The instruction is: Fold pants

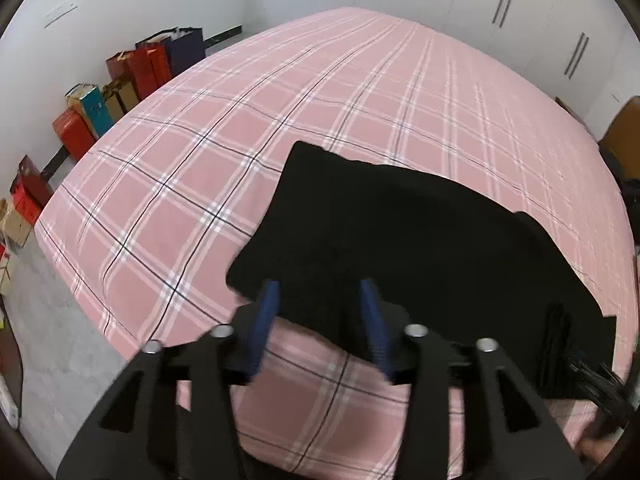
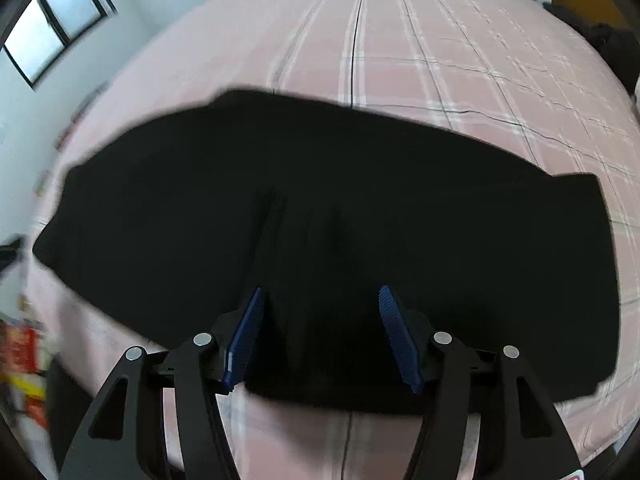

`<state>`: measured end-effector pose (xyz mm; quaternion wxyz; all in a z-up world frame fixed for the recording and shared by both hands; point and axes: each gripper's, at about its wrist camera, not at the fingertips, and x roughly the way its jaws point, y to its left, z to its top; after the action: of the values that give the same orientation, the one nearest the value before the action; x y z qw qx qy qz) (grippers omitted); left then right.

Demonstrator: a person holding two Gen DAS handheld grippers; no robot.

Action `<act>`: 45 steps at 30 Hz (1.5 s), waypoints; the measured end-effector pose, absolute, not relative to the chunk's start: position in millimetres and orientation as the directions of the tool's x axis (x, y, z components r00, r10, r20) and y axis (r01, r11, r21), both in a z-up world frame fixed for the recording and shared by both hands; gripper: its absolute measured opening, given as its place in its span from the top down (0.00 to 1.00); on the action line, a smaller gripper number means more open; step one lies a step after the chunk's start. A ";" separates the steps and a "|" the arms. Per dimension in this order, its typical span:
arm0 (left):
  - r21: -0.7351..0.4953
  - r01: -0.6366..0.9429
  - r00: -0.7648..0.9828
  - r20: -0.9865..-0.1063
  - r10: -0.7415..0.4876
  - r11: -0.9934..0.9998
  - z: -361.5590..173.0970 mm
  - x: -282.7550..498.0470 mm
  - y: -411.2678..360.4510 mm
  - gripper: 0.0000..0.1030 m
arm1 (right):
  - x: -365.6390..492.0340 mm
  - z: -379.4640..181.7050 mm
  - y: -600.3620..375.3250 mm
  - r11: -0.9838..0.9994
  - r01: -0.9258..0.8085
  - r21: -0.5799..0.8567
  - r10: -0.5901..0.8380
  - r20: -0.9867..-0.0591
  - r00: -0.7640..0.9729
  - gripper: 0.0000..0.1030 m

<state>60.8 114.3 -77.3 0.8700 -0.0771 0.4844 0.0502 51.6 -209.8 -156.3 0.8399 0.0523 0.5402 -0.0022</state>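
Observation:
Black pants (image 1: 408, 240) lie folded flat on a pink plaid bed (image 1: 240, 120). In the left wrist view my left gripper (image 1: 320, 288) is open, its blue pads (image 1: 266, 320) spread over the pants' near left corner. In the right wrist view the pants (image 2: 320, 208) fill the middle as a wide dark band. My right gripper (image 2: 320, 292) is open, its blue pads (image 2: 248, 336) apart above the pants' near edge. The right gripper's black body also shows at the lower right of the left wrist view (image 1: 592, 376). Neither gripper holds cloth.
Gift bags and boxes (image 1: 120, 84) line the wall left of the bed. White wardrobe doors (image 1: 500, 0) stand behind it. A window (image 2: 48, 32) is at the upper left of the right wrist view. Dark clothing (image 2: 612, 48) lies at the bed's far right.

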 end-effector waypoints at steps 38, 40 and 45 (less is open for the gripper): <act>-0.442 -0.397 0.528 -0.827 -0.194 0.804 -177.2 106.2 191.5 0.24 | 47.6 -117.3 -136.3 0.997 -0.059 0.054 0.076 -0.881 0.466 0.17; -0.445 -0.413 0.549 -0.818 -0.173 0.795 -177.2 108.5 190.4 0.23 | 36.4 -121.8 -142.5 0.995 -0.044 0.085 0.096 -0.890 0.447 0.17; -0.481 -0.392 0.565 -0.799 -0.207 0.784 -174.2 115.4 186.2 0.73 | -3.1 -139.9 -156.6 0.992 -0.001 0.124 0.114 -0.915 0.387 0.17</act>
<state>115.4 186.2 -174.2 0.8233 -0.3235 0.4631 0.0559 -3.1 -156.6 -139.9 0.8312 0.0514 0.5525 0.0345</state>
